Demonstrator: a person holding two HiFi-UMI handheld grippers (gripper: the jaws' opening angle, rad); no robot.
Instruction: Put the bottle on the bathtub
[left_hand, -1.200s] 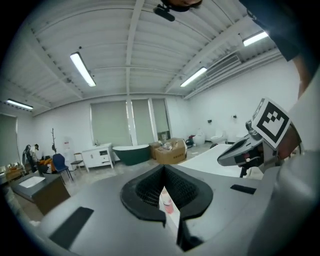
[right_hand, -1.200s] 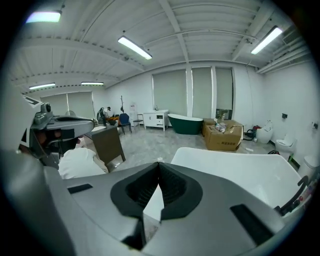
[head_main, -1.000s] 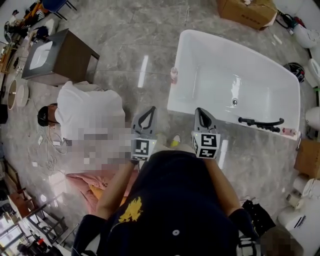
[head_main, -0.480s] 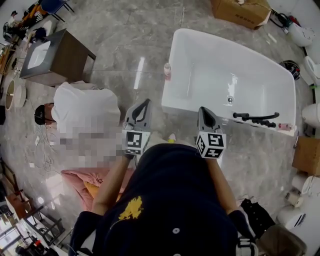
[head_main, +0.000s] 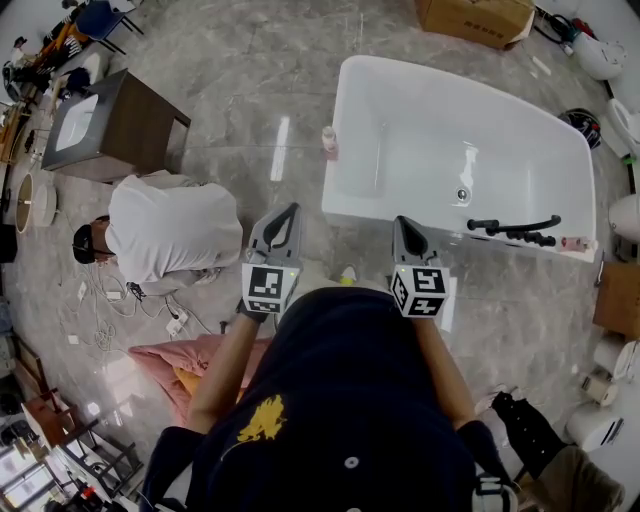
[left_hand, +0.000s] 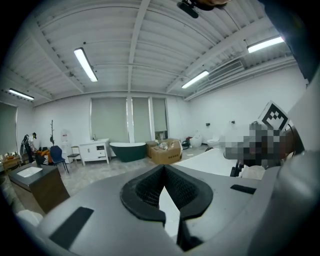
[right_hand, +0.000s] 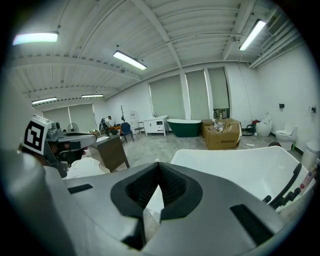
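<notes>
Small pink plastic bottle (head_main: 328, 143): apparently upright, just outside the far-left corner of the white oval bathtub (head_main: 430, 130); on floor or rim, cannot tell. Left gripper (head_main: 288, 215) is nearer, bottle ahead of it. Right gripper (head_main: 403, 225) sits by the tub's near wall. Both jaws closed, empty.

The bathtub (head_main: 470, 140) is standing on the floor (head_main: 250, 80), ahead and right. A bottle (head_main: 328, 143) is standing just beside its left end. A faucet (head_main: 515, 230) is sitting on its near rim, rightward. A cardboard box (head_main: 475, 18) is lying behind it. A cabinet (head_main: 110, 125) is standing far left, a person (head_main: 165, 225) crouching before it.
</notes>
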